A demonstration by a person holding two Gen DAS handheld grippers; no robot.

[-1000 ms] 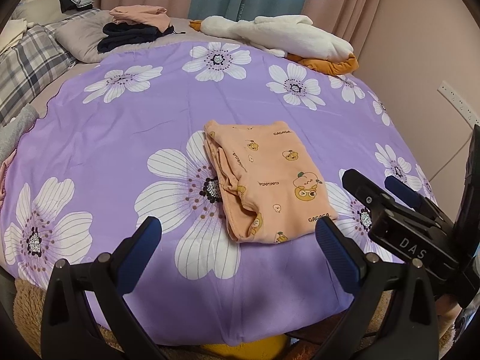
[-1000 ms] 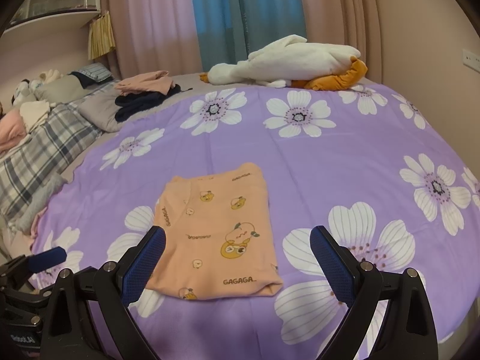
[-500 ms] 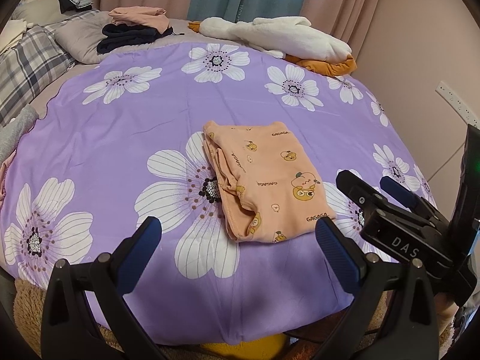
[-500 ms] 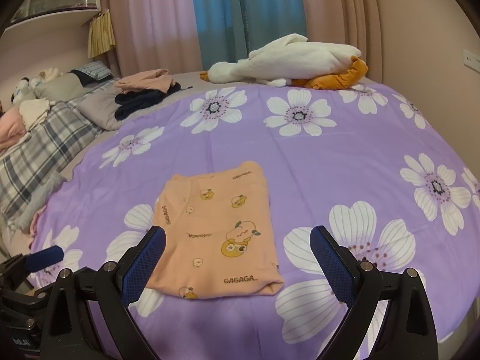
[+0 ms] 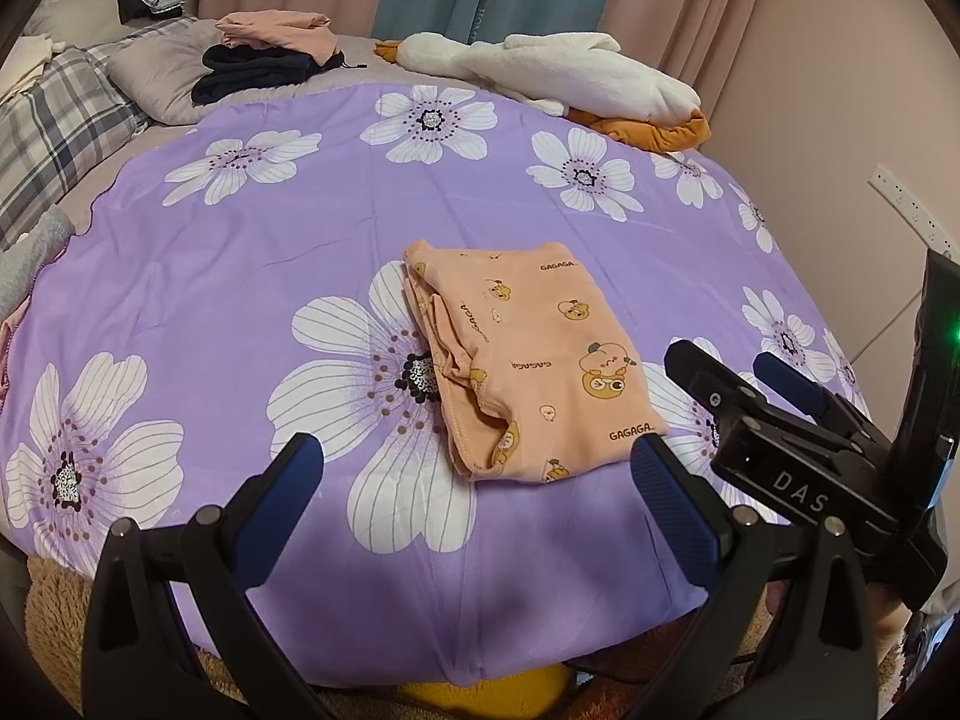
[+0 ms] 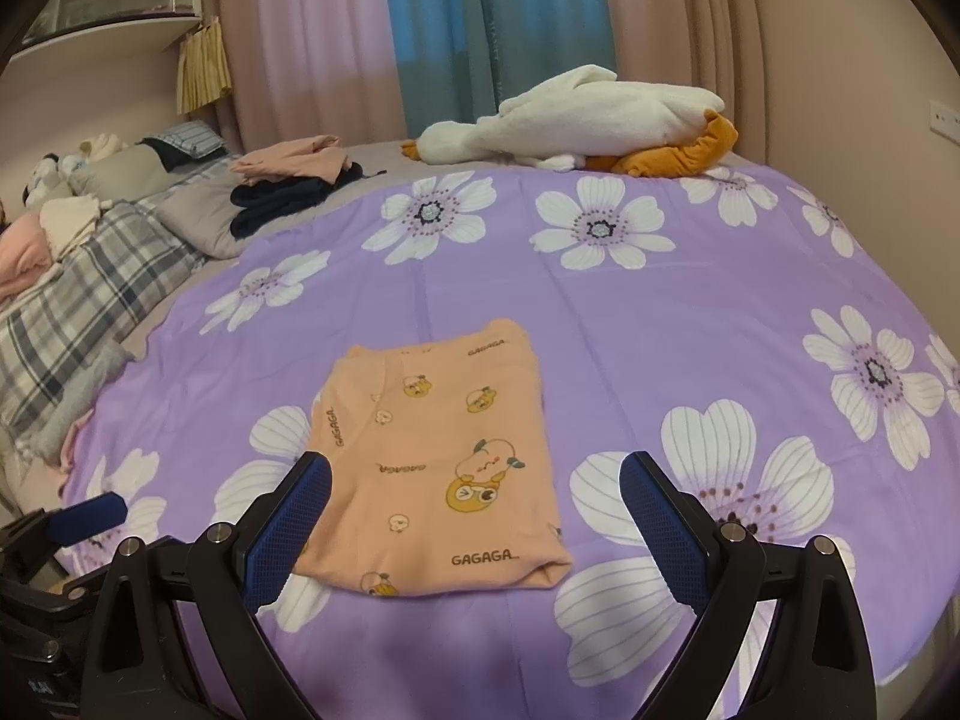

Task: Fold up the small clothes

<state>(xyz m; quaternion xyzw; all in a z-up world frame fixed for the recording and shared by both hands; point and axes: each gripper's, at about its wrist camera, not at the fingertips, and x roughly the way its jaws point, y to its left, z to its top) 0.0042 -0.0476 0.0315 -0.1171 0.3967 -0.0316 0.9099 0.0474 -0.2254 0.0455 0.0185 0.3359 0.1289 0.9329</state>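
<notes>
Peach garment (image 5: pixel 534 360), printed with cartoon fruit and the word GAGAGA, folded into a flat rectangle on the purple flowered sheet (image 5: pixel 240 276) of the bed, toward the near edge. Long axis running from the near edge away toward the curtains (image 6: pixel 432 36); in the left wrist view slanted, far end to the left and near end to the right. Layered loose edges bunched along its left side in that view, a smooth folded edge at the near right corner (image 6: pixel 552 570). Lying partly over a large white flower print (image 5: pixel 366 390).

Left gripper (image 5: pixel 480 480) held just short of the garment's near end, jaws spread wide, nothing between them, blue pads apart on either side of the near edge. Right gripper (image 6: pixel 474 498) likewise wide open and empty, hovering over the near part of the garment without touching it; its left finger overlapping the garment's near left corner in view. Right gripper (image 5: pixel 780 420) also seen from the left wrist view, just right of the garment.

Farther back: a white plush goose (image 6: pixel 588 114) on an orange cloth (image 6: pixel 678 156), a stack of dark and pink clothes (image 6: pixel 294 180), grey and plaid pillows (image 6: pixel 90 288) to the left.
</notes>
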